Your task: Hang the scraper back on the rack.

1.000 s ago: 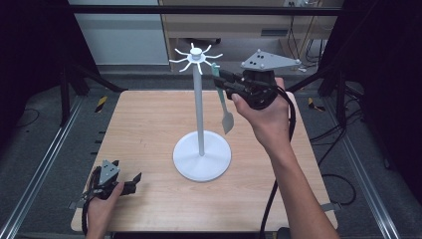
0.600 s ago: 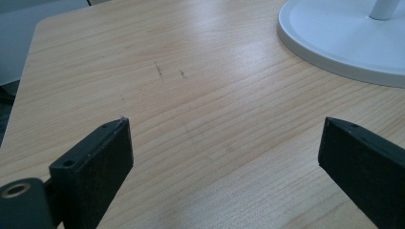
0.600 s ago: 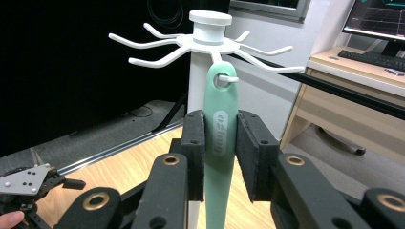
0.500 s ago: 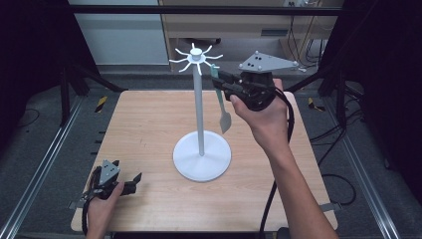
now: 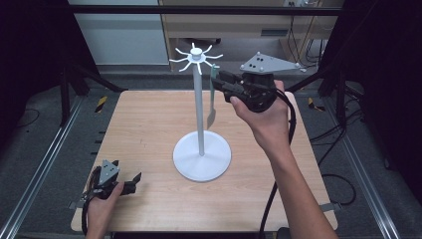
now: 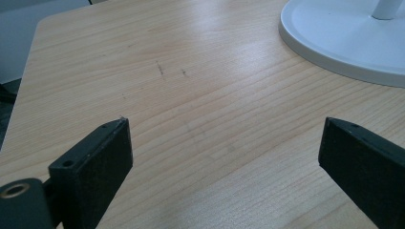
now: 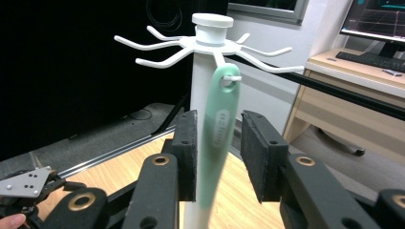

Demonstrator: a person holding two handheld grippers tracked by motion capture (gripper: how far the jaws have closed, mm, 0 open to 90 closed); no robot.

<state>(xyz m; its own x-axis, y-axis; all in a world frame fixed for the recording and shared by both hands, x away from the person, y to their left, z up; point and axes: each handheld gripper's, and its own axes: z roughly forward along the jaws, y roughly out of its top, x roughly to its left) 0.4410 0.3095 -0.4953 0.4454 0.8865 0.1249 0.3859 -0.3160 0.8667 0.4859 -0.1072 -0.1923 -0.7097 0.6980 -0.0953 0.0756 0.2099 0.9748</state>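
The right claw (image 5: 222, 82) is up at the top of the white rack (image 5: 200, 112), which stands mid-surface. Its jaws have just been opening: the green utensil (image 7: 217, 143) hangs between them by its handle hole from one of the rack's hooks (image 7: 234, 78), and in the right gripper view a gap shows on each side of the handle, so the pads no longer press on it. Compared with a second ago, the claw has let go while the hand sits in the same spot; the utensil hangs down beside the pole as before, its grey blade (image 5: 211, 115) over the far part of the base.

The left claw (image 5: 130, 182) rests at the near left corner of the surface (image 5: 149, 129), unmoved since the earlier frames. Its jaws stand wide apart with bare wood between them, and the rim of the rack's base (image 6: 344, 43) lies ahead to the right.
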